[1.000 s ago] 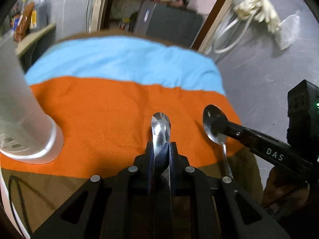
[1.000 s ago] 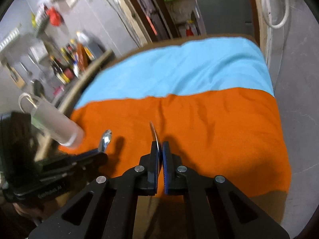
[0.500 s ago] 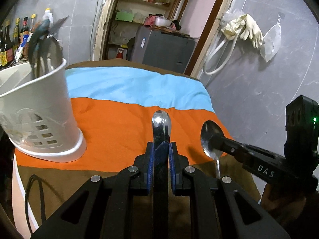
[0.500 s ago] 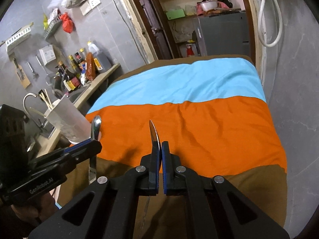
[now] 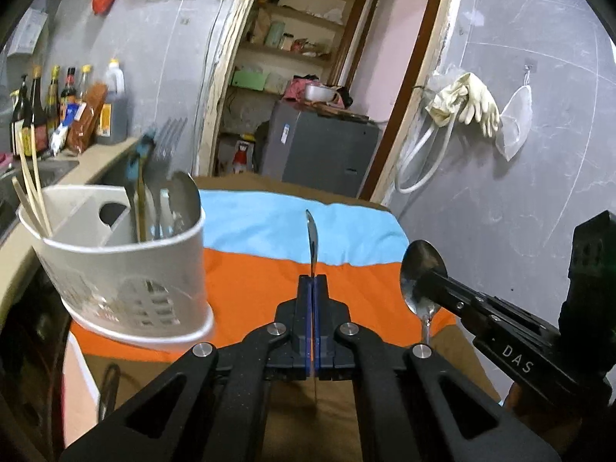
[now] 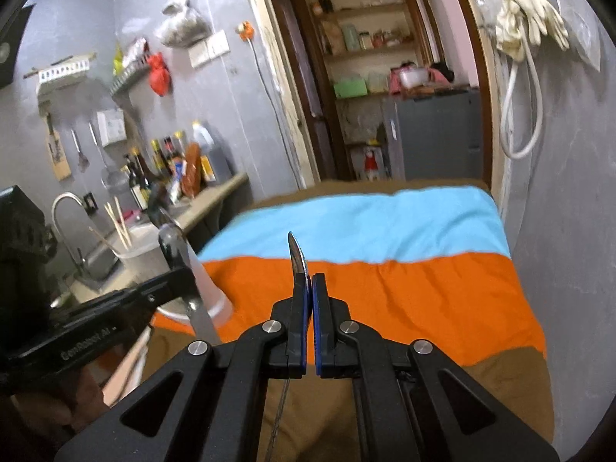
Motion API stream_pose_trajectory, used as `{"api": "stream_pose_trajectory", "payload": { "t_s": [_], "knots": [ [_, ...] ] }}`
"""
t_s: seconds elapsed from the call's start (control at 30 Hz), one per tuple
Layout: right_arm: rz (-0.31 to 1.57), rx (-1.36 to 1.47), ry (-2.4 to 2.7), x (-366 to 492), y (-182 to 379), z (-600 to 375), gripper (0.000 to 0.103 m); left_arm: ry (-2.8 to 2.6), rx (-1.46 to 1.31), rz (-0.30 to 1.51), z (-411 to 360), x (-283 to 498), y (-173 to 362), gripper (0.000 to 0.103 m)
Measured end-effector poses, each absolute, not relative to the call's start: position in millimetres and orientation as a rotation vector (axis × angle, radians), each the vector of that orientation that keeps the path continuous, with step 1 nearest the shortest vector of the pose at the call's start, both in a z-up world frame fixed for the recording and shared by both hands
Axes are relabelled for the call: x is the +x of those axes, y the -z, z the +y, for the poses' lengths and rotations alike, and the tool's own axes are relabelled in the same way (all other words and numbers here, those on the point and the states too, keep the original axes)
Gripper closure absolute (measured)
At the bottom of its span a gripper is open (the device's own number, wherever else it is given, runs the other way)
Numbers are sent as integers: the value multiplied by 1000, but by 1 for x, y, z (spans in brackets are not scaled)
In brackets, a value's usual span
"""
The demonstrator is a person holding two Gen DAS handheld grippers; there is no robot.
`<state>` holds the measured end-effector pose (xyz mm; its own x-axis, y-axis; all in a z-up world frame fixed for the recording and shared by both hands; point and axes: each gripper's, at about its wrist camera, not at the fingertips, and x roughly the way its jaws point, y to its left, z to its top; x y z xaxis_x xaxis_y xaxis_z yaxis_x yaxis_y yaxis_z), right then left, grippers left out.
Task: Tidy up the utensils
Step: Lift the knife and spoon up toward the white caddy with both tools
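Two spoons, one (image 5: 312, 238) in left jaws, one (image 6: 298, 256) in right jaws, above orange-and-blue cloth (image 5: 250, 285), grey walls (image 5: 519, 177) around.

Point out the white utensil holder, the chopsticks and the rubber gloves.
utensil holder (image 5: 127, 269), left wrist view, front wall.
chopsticks (image 5: 32, 188), left wrist view, mid-shaft.
rubber gloves (image 5: 471, 102), left wrist view, hanging fingers.
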<state>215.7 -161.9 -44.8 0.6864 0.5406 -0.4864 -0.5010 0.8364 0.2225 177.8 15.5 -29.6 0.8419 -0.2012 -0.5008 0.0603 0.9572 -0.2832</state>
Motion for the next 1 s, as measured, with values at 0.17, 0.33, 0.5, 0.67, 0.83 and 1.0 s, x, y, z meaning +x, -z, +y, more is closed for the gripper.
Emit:
{"api": "stream_pose_trajectory", "payload": {
  "t_s": [0.17,0.33,0.5,0.67,0.83,1.0],
  "knots": [
    [539,99,-593,215,40,-149,102,134,-294,548,30,171,26,103],
    [477,127,-610,210,23,-142,102,117,-304,498,50,160,5,103],
    [336,174,-639,209,-8,-128,102,78,-315,420,81,149,-30,103],
    [190,217,-666,215,-41,-102,102,13,-328,336,128,139,-65,103],
    [87,237,-673,225,-58,-72,102,-95,-316,245,178,135,-87,103],
    [37,199,-682,236,-55,-39,102,-191,-304,219,218,145,-78,103]
  ]
}}
